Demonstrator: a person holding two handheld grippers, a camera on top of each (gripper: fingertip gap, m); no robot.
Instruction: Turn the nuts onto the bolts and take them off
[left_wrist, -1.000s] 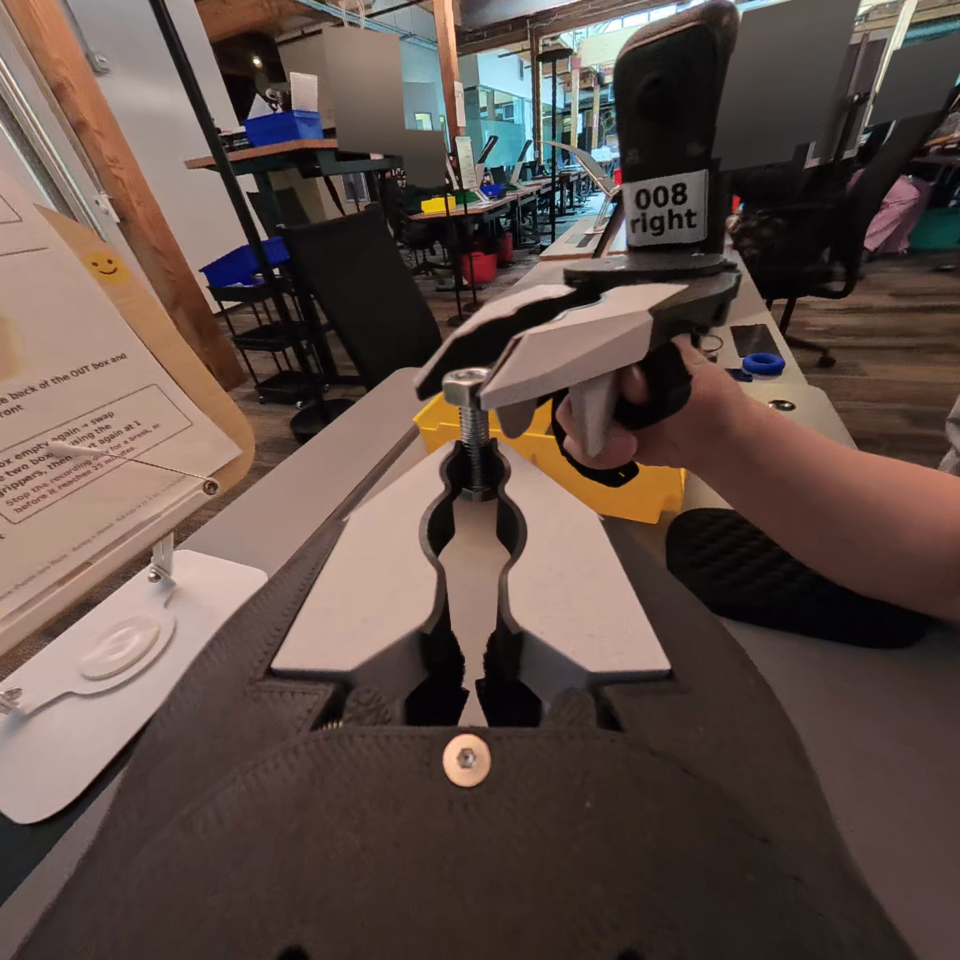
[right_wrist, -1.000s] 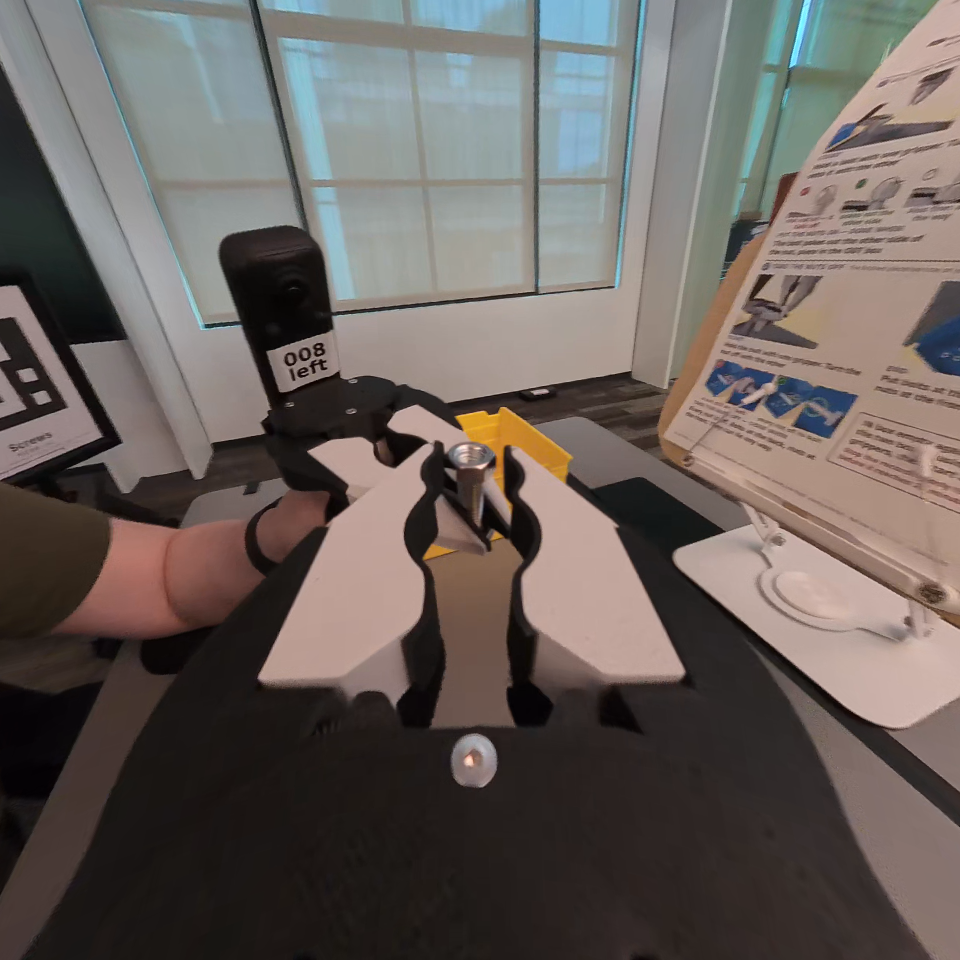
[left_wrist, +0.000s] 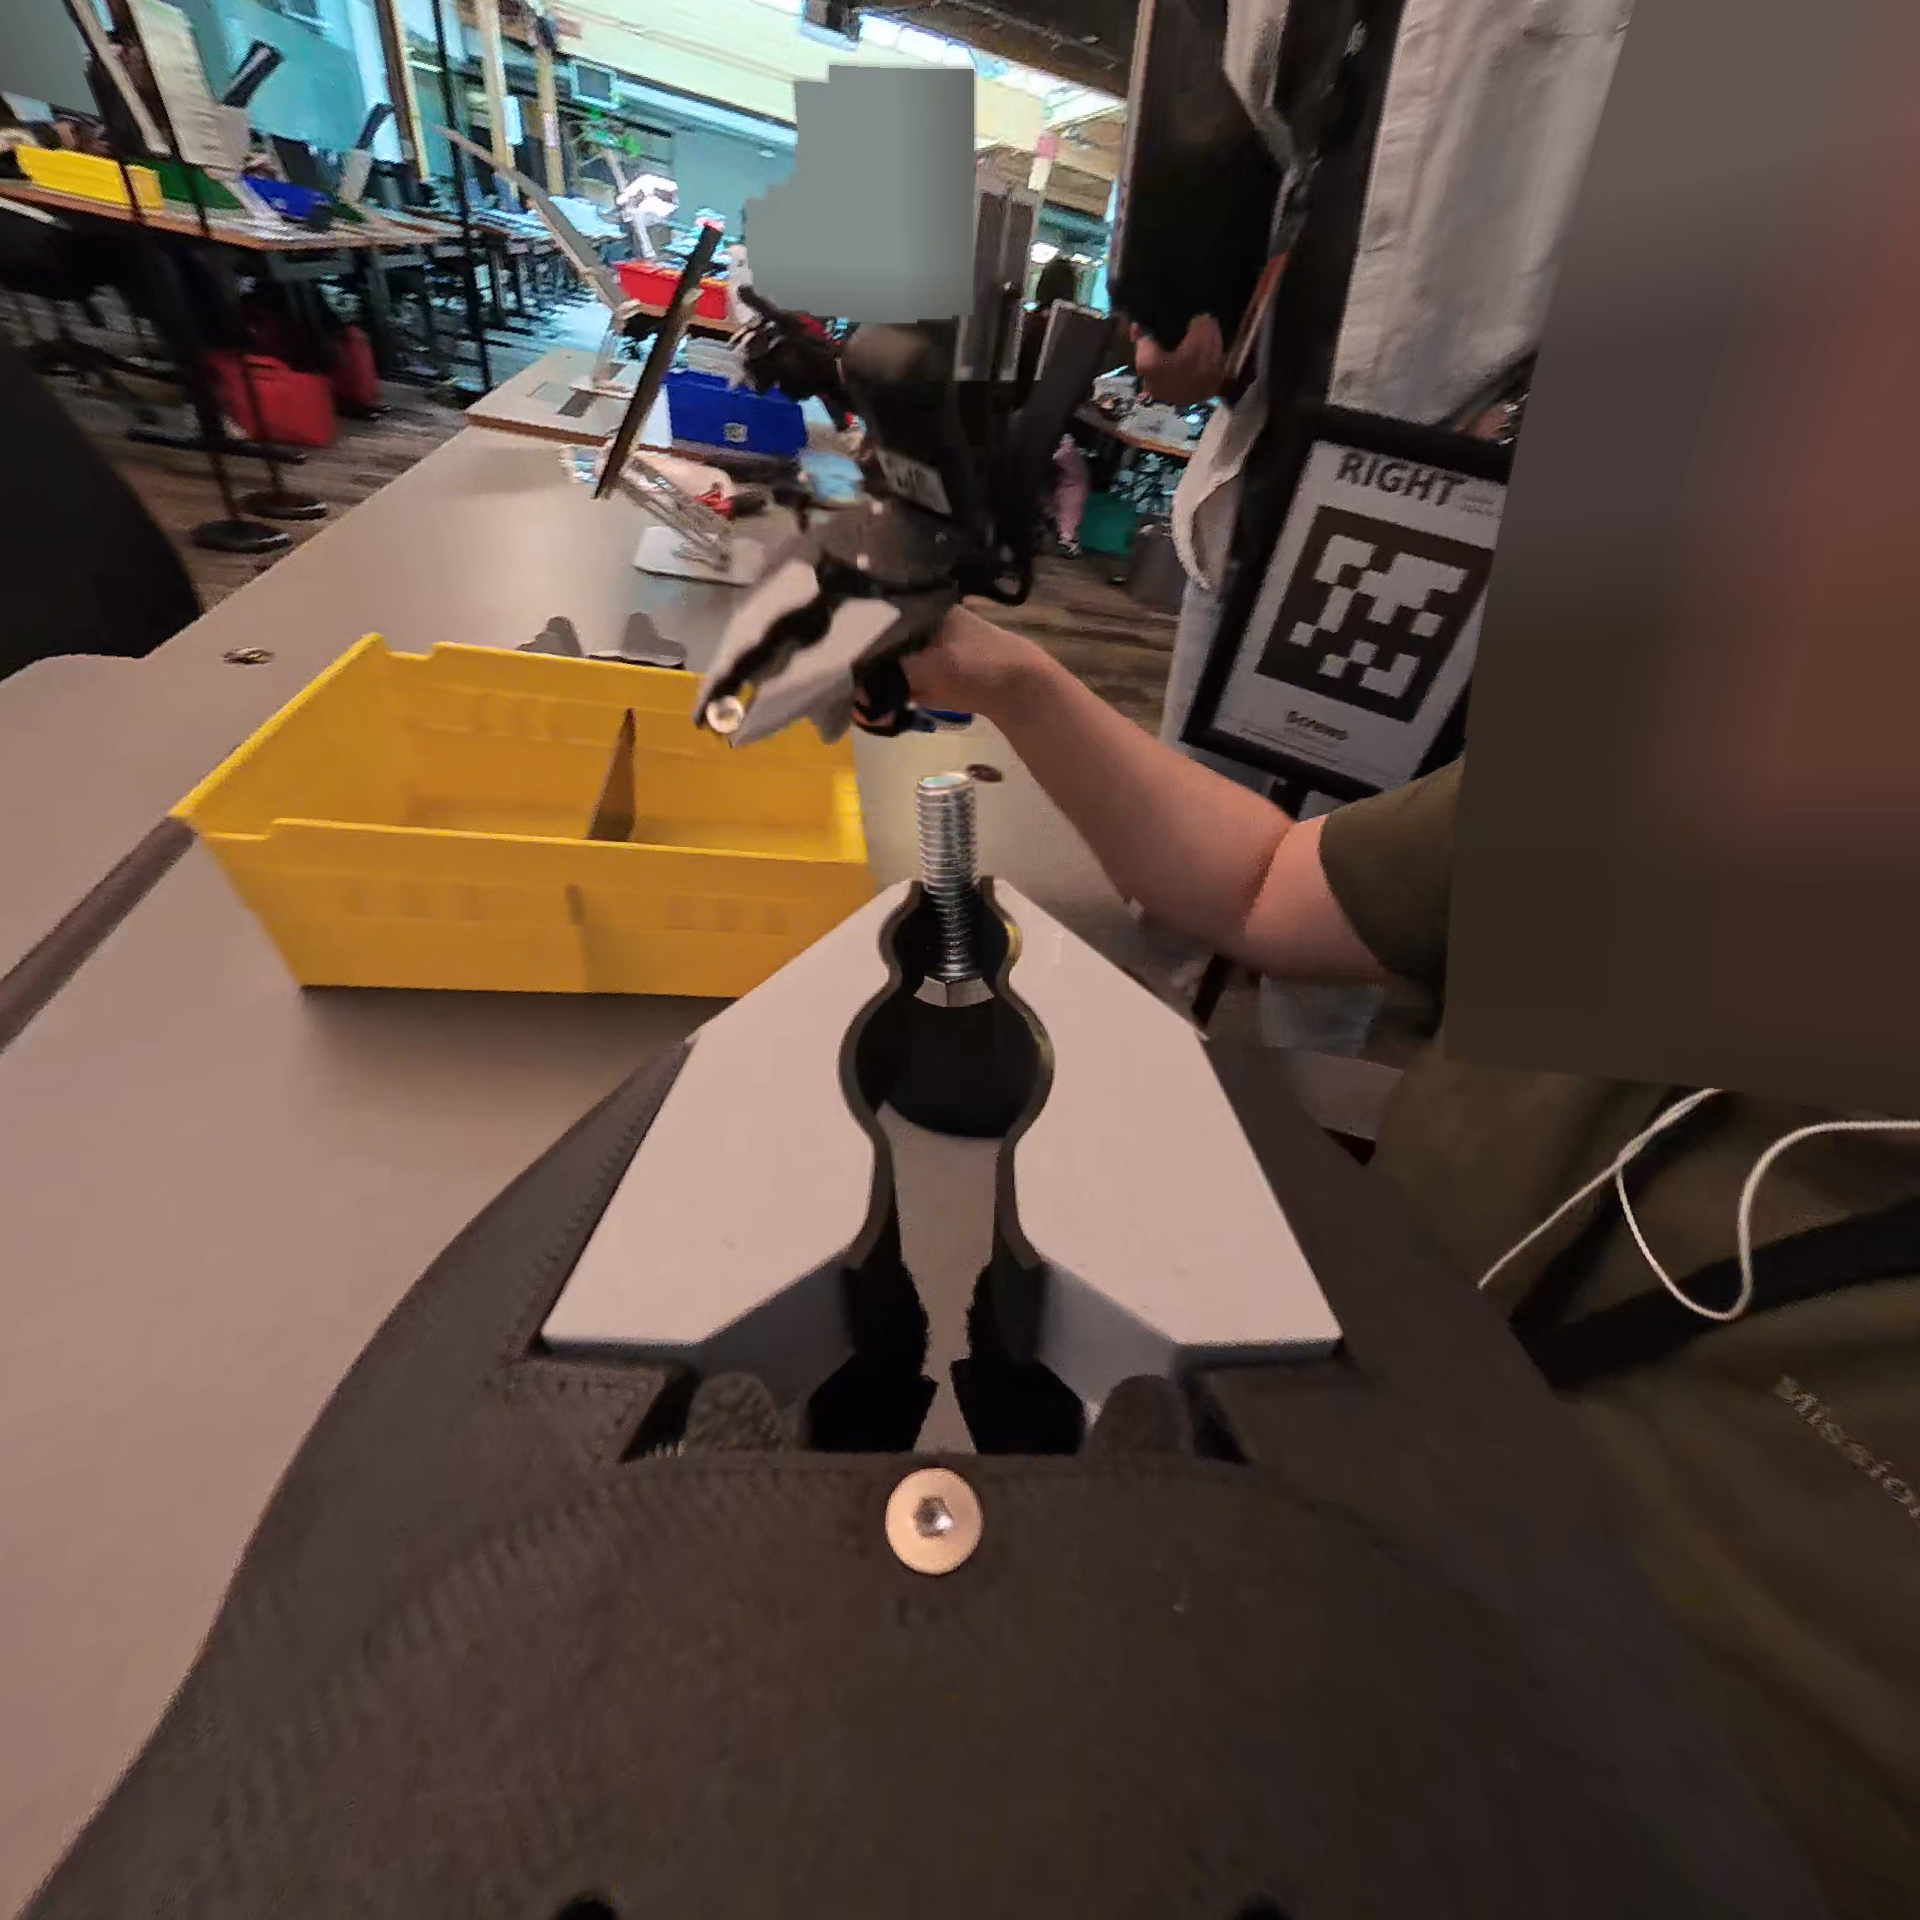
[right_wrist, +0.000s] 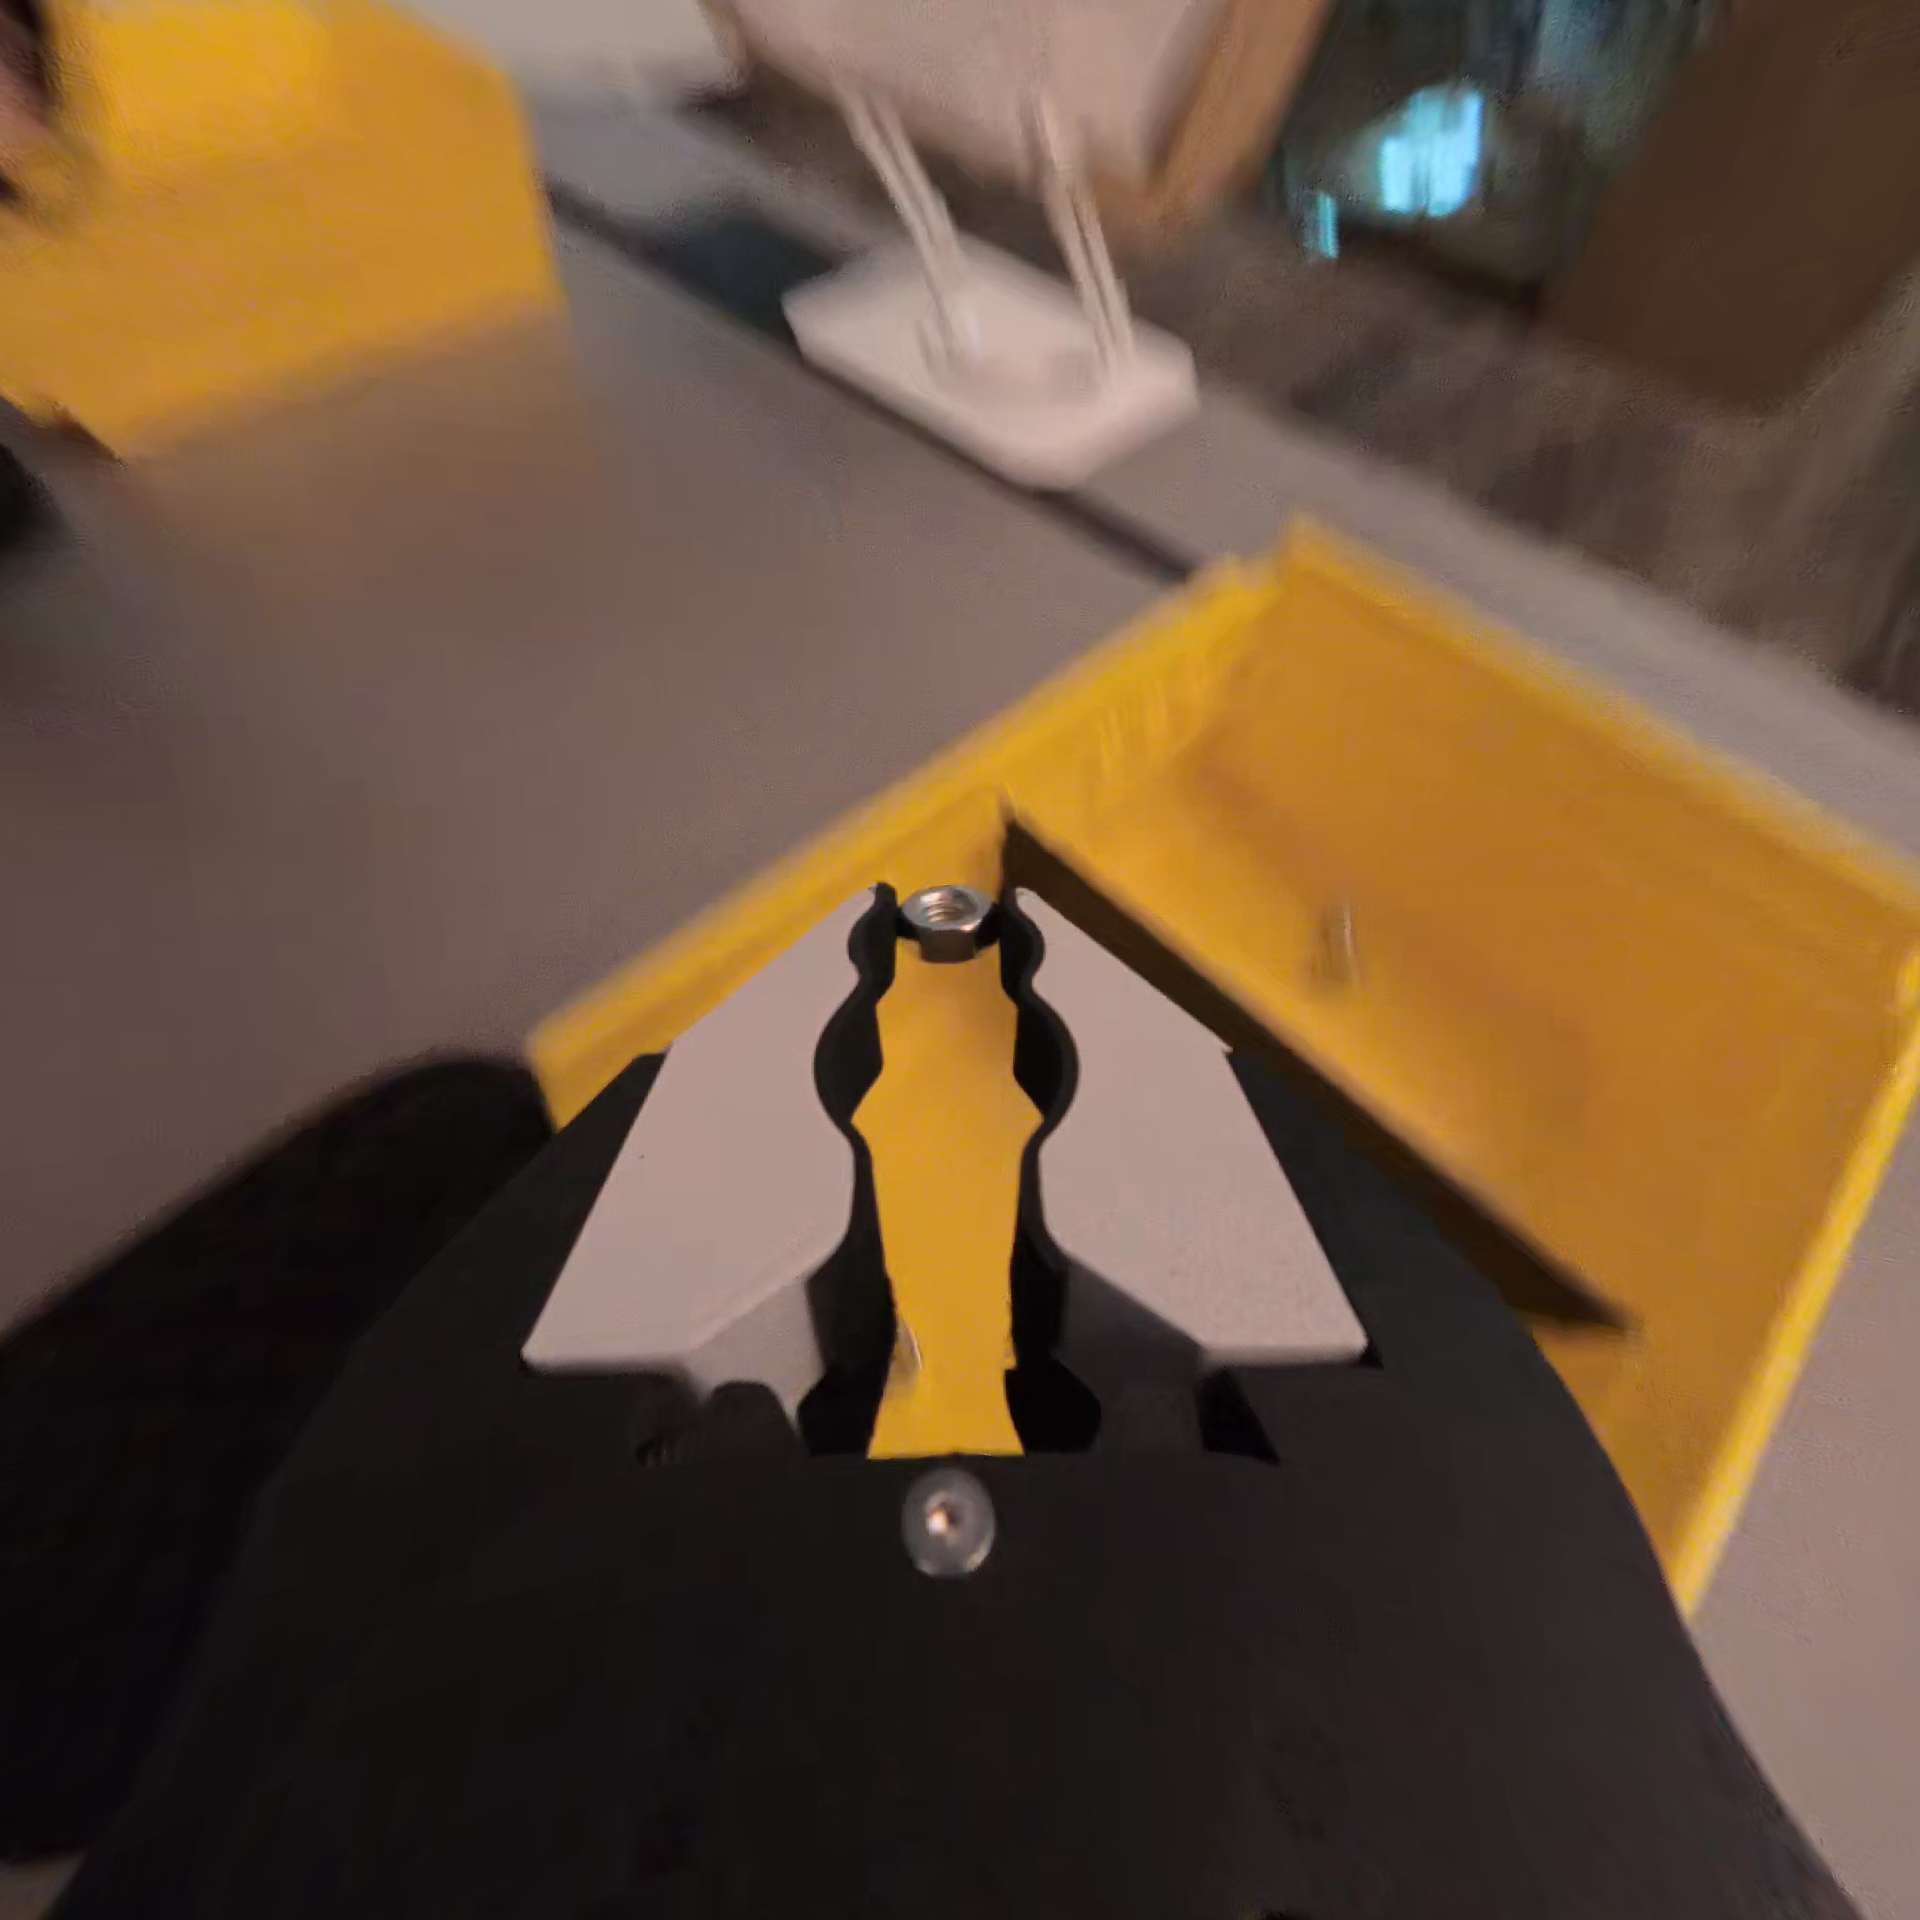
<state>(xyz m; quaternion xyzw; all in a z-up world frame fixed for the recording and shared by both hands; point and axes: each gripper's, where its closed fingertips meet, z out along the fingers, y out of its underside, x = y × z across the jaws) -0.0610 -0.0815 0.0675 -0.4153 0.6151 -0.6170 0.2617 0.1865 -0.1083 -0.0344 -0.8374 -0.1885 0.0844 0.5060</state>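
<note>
The nut, seated on the bolt a second earlier, had come off. The right gripper was closed on the nut above the yellow bin. The left gripper stayed clamped on the upright, bare bolt. Removal was judged complete; depositing the nut likely followed

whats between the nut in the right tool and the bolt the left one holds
Nothing: in the left wrist view the nut in the right tool and the bolt tip are apart, with only the yellow bin rim and grey table behind.
</note>
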